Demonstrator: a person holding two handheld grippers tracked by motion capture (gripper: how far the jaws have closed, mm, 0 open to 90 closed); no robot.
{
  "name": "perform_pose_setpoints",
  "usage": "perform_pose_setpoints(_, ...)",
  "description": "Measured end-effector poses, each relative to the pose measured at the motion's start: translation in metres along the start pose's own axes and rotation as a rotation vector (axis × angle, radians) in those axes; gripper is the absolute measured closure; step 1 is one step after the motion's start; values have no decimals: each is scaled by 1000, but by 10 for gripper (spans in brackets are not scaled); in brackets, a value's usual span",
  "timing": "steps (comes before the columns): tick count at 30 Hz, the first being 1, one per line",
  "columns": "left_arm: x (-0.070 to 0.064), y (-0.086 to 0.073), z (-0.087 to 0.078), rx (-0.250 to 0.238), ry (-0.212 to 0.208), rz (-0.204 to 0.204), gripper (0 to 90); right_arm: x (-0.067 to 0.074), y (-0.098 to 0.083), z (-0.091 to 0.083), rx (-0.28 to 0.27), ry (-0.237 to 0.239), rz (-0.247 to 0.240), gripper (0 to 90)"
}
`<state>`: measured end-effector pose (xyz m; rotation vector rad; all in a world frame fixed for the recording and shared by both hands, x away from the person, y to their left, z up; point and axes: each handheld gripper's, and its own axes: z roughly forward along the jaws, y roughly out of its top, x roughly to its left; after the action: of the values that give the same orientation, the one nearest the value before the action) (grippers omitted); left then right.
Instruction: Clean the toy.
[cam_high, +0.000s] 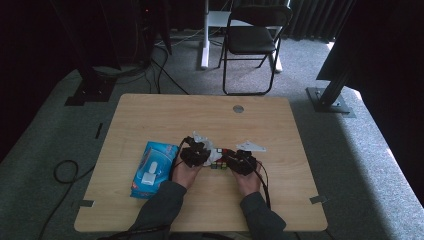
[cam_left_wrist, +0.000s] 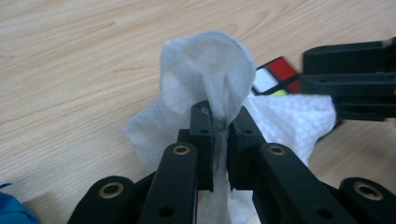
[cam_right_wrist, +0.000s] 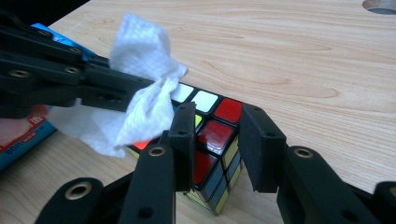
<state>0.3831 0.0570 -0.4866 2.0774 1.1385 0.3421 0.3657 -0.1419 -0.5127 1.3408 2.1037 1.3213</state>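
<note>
Indoors, wooden table (cam_high: 150, 120): left gripper (cam_left_wrist: 219, 122) pinches wipe (cam_left_wrist: 201, 70), right gripper (cam_right_wrist: 215, 135) clamps cube (cam_right_wrist: 212, 140).

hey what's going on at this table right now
A person is cleaning a puzzle cube with a white wipe, using a hand-held gripper in each hand. The right gripper clamps the cube and holds it on the wooden table. The left gripper pinches the wipe, which drapes against the cube's top at its left side. A blue pack of wipes lies on the table to the left of the hands.
</note>
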Motion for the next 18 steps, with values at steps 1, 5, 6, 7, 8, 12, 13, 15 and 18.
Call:
perform_pose_setpoints(1, -1, 0, -1, 1, -2, 4, 826, 0, 0, 0, -1, 0, 0, 674)
perform_pose_setpoints(5, -4, 0, 0, 6, -3, 13, 826, 0, 0, 0, -2, 0, 2, 675)
perform_pose_setpoints(6, -4, 0, 0, 7, -3, 10, 826, 0, 0, 0, -2, 0, 2, 675)
perform_pose_setpoints(7, -3, 0, 1, 6, -4, 6, 826, 0, 0, 0, -2, -1, 2, 675)
perform_pose_setpoints(8, -3, -1, 1, 7, -4, 2, 826, 0, 0, 0, -3, -1, 3, 674)
perform_pose_setpoints(12, -2, -4, 4, 14, 1, -1, 825, 0, -1, 0, -4, 1, 5, 675)
perform_pose_setpoints(13, -2, -4, 4, 14, 4, 0, 825, 0, -1, 0, -4, 1, 6, 675)
perform_pose_setpoints(15, -2, -6, 5, 20, 17, 7, 825, 0, -1, 0, -4, 0, 6, 675)
perform_pose_setpoints(18, 0, -8, 9, 33, 19, -11, 825, 0, -1, 0, -5, -1, 7, 675)
